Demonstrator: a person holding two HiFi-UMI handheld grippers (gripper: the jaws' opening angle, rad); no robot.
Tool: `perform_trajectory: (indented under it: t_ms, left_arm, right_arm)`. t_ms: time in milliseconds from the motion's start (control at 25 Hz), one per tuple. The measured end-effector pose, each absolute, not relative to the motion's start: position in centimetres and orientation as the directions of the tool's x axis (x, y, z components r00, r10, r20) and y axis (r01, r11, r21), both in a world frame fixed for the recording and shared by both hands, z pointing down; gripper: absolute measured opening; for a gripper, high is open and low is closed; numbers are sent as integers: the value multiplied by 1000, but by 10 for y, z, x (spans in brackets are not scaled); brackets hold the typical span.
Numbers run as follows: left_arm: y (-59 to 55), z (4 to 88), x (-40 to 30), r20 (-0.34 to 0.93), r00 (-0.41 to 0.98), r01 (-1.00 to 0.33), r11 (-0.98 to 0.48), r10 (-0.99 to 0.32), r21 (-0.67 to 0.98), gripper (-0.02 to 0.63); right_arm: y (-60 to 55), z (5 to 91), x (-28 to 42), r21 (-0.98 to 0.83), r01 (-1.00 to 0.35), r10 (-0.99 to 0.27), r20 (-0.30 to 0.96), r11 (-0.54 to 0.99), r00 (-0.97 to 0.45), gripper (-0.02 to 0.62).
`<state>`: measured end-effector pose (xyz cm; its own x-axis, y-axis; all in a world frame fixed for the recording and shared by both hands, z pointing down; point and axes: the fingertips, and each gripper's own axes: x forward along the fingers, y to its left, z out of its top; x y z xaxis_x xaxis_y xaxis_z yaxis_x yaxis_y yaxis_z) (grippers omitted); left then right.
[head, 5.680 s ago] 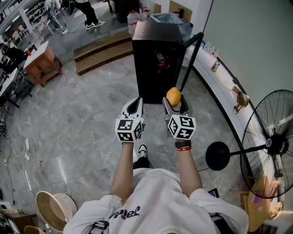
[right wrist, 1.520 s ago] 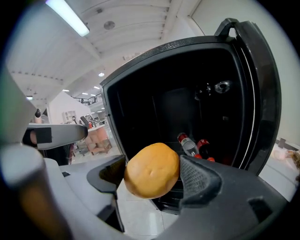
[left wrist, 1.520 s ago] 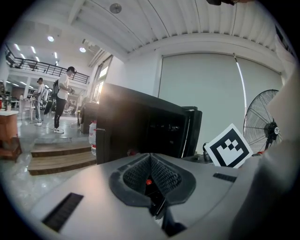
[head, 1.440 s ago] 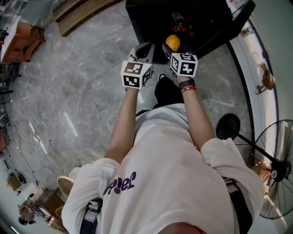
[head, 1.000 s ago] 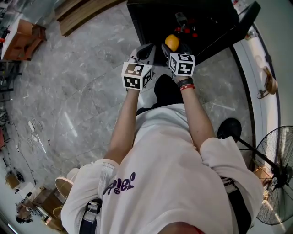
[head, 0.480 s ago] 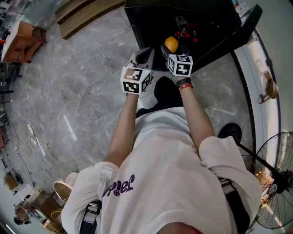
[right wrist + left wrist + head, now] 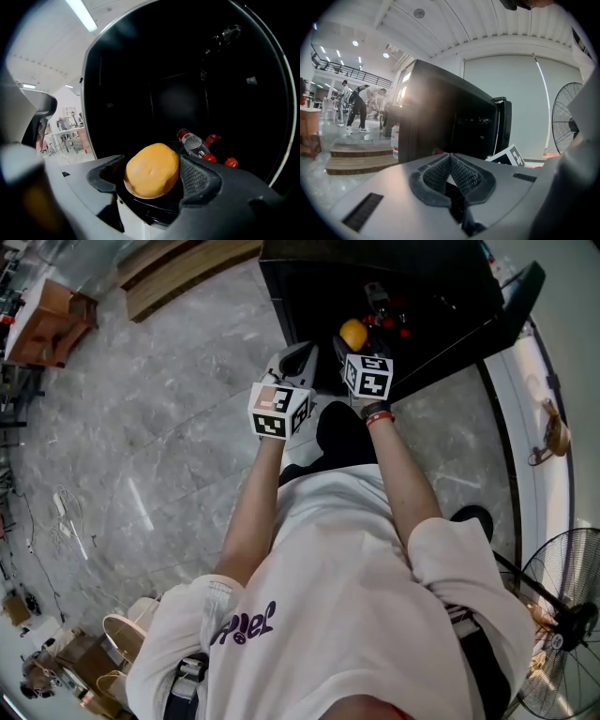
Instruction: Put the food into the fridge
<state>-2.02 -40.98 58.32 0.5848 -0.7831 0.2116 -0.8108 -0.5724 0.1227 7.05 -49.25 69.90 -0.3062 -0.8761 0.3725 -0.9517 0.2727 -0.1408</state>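
My right gripper is shut on a round orange food item, held at the mouth of the black fridge, whose door stands open to the right. In the right gripper view the orange food sits between the pads, with the dark fridge interior just ahead and red-capped bottles lying on a shelf. My left gripper is shut and empty, left of the right one and outside the fridge. In the left gripper view its pads meet, facing the fridge side.
Red-capped bottles lie inside the fridge. A standing fan and its round base are at the right, beside a white ledge. Wooden steps lie at the far left, and a basket sits behind me.
My right gripper has carried the orange food forward and lower, closer to the fridge opening. The left gripper has dropped a little and stays shut.
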Motion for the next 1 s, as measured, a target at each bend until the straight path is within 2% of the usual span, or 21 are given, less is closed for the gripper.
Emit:
perform_trajectory:
  t_ms: [520, 1000]
  left_arm:
    - [-431, 589, -18, 185, 586, -811, -573, -789, 121, 18]
    - [-445, 593, -24, 164, 561, -828, -552, -811, 100, 18]
  right_arm:
    - [-543, 711, 70, -124, -953, -894, 329, 278, -304, 377]
    - [-577, 726, 67, -85, -949, -887, 339, 303, -313, 377]
